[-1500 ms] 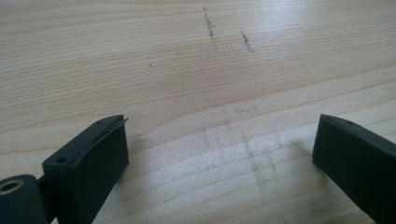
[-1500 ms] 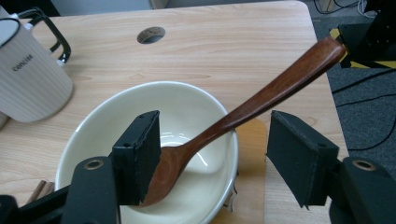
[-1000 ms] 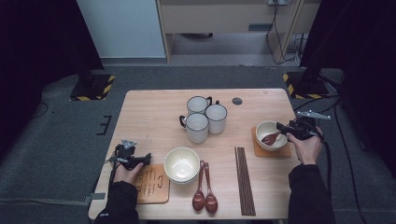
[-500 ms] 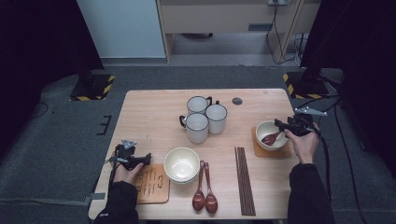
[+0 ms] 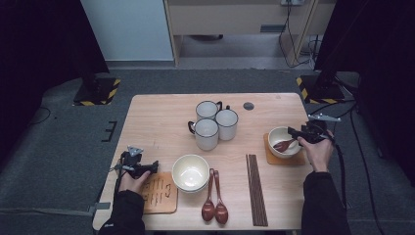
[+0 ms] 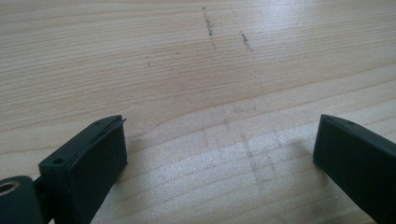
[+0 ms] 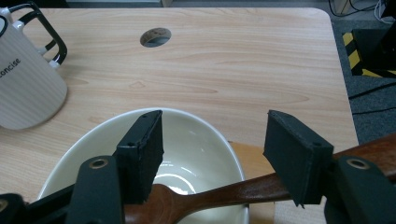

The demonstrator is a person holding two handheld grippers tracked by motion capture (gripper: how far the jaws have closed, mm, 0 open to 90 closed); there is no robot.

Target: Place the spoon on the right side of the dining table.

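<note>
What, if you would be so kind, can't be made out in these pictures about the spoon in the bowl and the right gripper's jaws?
- Spoon: in the right gripper view, its scoop is hidden by the left jaw and the bottom edge.
- Right gripper: in the high view, too small to tell whether it touches the spoon.
- Bowl: its near rim is cut off by the bottom edge.
- Mug: print cut off by the left edge.

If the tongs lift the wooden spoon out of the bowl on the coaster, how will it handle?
The wooden spoon looks rigid, so it likely won't bend. Its glossy handle may slip. Leaning on the bowl rim, it could pivot or roll when nudged.
</note>
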